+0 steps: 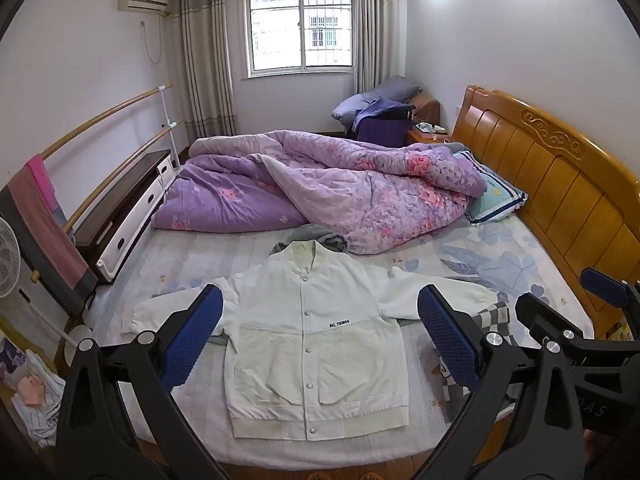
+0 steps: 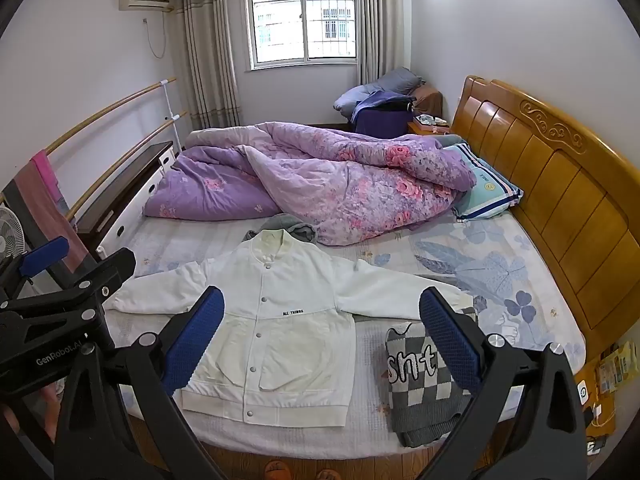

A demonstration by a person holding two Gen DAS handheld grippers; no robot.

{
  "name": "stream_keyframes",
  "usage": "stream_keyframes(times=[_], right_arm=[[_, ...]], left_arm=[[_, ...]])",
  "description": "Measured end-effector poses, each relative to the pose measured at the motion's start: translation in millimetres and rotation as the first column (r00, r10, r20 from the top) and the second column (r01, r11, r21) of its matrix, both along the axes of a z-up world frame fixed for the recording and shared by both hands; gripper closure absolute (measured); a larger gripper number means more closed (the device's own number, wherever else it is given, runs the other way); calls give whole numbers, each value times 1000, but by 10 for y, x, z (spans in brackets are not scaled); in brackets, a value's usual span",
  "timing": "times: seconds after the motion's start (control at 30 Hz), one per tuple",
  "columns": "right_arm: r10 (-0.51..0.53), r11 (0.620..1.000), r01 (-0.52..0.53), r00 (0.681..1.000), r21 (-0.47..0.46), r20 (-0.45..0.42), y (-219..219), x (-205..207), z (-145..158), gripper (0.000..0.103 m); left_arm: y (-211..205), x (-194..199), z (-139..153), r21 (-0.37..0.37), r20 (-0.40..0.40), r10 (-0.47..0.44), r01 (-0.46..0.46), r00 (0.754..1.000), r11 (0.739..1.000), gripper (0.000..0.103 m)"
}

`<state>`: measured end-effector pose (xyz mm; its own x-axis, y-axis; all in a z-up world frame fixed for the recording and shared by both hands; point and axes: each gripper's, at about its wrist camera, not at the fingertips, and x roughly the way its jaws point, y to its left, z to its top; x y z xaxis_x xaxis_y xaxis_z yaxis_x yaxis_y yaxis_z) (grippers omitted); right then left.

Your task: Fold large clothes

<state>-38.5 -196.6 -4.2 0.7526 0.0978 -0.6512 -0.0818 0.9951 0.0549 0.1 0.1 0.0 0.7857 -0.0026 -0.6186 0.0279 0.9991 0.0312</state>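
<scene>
Left tongs (image 1: pixel 320 344): spread wide, blue pads apart, nothing pinched; held above the near edge of the bed, jacket showing in the gap betw. them.
Right tongs (image 2: pixel 322 344): also spread wide, empty; body seen from the left cam carries partial letters, not readable in full.
Left tongs body, seen from right cam: white print "GenRobot.AI".
White jacket (image 2: pixel 276 320): lies flat, front up, on the bed near its foot edge; snaps shut down the front, both sleeves stretched out sideways, collar pointing to the quilt. Small black chest print reads "ALL THINGS".
Checked knit (image 2: pixel 424 384): grey/white checks, folded, just beside the jacket's hem on the headboard side; big letters "sht" show, rest hidden.
Grey garment (image 2: pixel 290 230): bunched at the jacket collar, partly under the quilt.
Bed (image 2: pixel 372 412): pale sheet w/ blue leaf print.
Quilt (image 2: pixel 320 184): purple floral, heaped across the far half.
Pillow (image 2: pixel 486 192): striped, by the wooden headboard (image 2: pixel 560 184); its round logo too small to read.
</scene>
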Motion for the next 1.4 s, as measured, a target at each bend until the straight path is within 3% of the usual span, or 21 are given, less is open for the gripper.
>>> stream_keyframes(times=[1.4], right_arm=[[-6, 1000, 6, 1000, -3, -12, 19, -3, -23, 9]], left_arm=[[1, 3, -2, -4, -9, -1, 1, 1000, 1000, 5]])
